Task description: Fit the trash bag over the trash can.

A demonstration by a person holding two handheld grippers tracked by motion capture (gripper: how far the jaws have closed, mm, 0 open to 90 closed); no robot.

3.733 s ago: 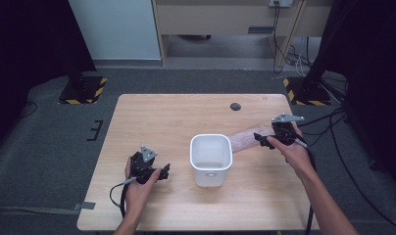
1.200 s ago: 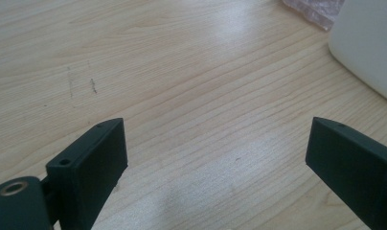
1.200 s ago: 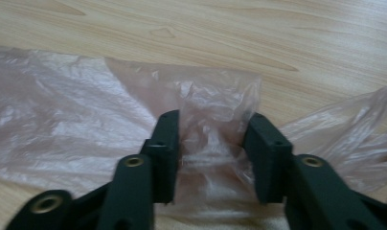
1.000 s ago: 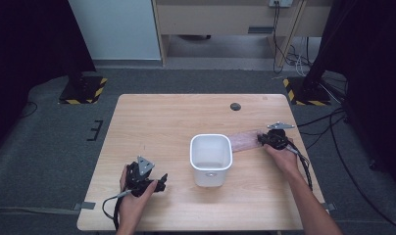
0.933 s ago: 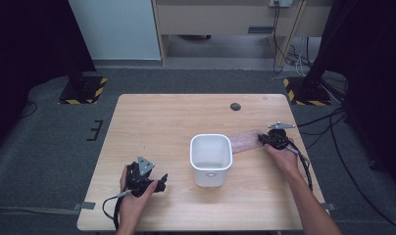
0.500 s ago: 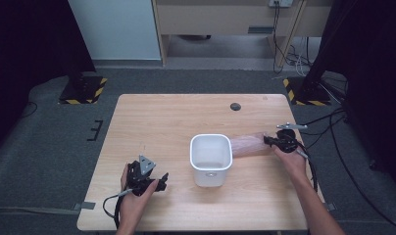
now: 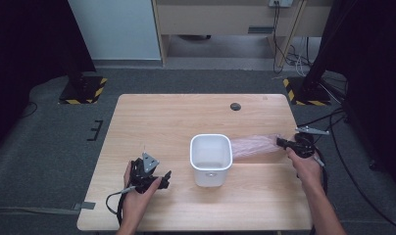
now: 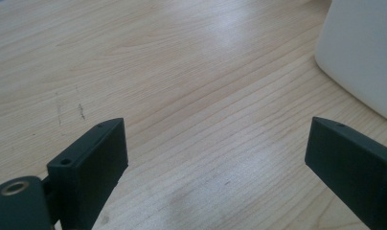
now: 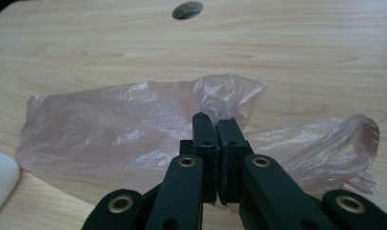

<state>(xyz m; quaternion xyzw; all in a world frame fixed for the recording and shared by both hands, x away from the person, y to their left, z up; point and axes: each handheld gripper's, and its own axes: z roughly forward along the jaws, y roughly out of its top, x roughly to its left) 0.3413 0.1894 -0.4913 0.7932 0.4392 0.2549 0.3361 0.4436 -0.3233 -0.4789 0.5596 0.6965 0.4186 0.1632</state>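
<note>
right hand-held gripper: clamped on a pinch of the plastic bag
bag: flat on the tabletop, stretching ahead toward the white bin
feel: super light, floppy, slippery, probably tears easy
grab spot: bunched edge, not the flat sheet
left hand-held gripper: wide open, nothing in it

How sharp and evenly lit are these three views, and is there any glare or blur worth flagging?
High view: even light on the table, dark surroundings, soft detail. Left gripper view: a pale sheen on the wood, the white bin soft at the edge, the left hand-held gripper blurred up close. Right gripper view: the pink plastic bag sharp, the right hand-held gripper slightly soft.
</note>
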